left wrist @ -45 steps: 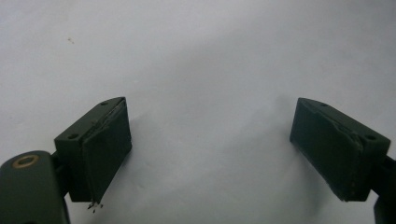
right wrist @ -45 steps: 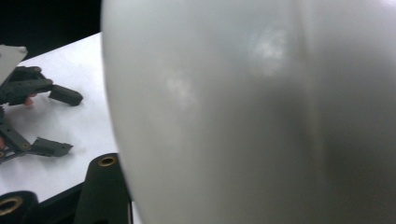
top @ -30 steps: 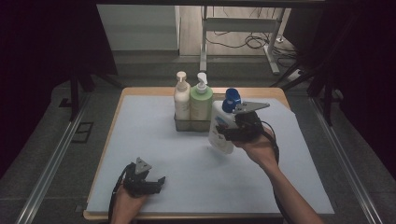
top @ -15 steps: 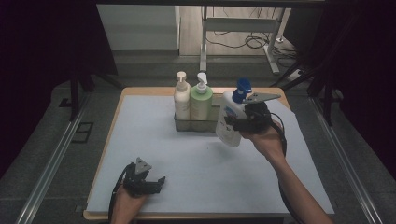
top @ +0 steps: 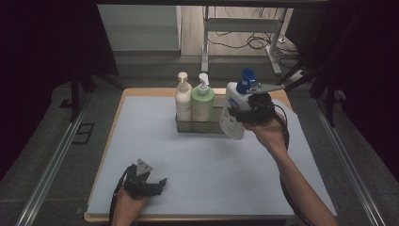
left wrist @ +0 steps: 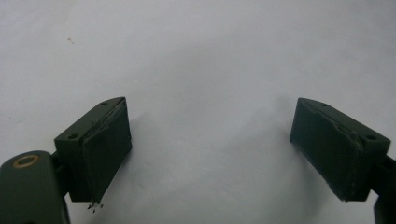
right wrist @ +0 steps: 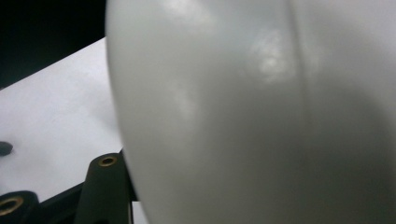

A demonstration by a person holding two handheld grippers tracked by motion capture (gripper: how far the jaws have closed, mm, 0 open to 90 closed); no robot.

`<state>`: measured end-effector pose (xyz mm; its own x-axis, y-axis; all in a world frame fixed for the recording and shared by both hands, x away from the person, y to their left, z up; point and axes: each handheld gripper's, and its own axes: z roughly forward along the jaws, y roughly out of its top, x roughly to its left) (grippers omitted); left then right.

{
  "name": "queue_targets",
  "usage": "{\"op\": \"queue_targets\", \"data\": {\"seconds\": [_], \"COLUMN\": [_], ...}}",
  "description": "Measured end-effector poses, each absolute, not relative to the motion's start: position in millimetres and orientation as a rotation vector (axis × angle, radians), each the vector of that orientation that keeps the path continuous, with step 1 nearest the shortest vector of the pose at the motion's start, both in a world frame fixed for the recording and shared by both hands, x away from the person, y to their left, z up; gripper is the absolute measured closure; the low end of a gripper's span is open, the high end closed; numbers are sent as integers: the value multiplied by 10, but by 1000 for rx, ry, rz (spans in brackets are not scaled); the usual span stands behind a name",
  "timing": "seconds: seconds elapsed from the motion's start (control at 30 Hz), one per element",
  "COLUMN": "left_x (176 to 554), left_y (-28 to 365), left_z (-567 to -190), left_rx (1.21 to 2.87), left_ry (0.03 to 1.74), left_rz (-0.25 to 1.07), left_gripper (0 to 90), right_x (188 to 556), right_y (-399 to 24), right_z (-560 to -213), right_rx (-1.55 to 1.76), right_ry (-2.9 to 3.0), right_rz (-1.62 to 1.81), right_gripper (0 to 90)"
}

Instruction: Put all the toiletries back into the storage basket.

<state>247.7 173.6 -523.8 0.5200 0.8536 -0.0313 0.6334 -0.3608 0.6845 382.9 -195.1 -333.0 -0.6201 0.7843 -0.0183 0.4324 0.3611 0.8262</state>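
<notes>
High view: my right gripper [top: 244,114] pinches the white bottle [top: 232,117] tilted beside the rack [top: 197,126] to slot it in; left gripper [top: 149,182] rests with fingers [left wrist: 100,149] spread on the tabletop [top: 141,141].

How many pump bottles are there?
3: a cream bottle and a green bottle stand in the rack; a white blue-topped bottle is held in the right claw beside it.

Left hand [top: 129,205] low at the near left, forearm barely in view. Left gripper [top: 157,184] level, pointing right, jaws wide apart with nothing between. Right forearm stretched from near right toward far centre, wrist raised. Right gripper [top: 241,115] pointing left, jaws clamped partway on a held bottle.
</notes>
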Motion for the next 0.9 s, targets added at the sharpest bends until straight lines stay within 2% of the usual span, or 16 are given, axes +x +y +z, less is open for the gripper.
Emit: {"op": "queue_targets", "data": {"seconds": [0.9], "left_x": [2477], "left_y": [1738], "left_z": [-5238], "left_rx": [2114], "left_ry": [1205], "left_rz": [438], "left_gripper": [122], "right_x": [4325], "right_y": [-1856], "right_z": [-3386], "right_rx": [1123], "right_ry": [2146], "right_rz": [1129], "right_gripper": [414]}}
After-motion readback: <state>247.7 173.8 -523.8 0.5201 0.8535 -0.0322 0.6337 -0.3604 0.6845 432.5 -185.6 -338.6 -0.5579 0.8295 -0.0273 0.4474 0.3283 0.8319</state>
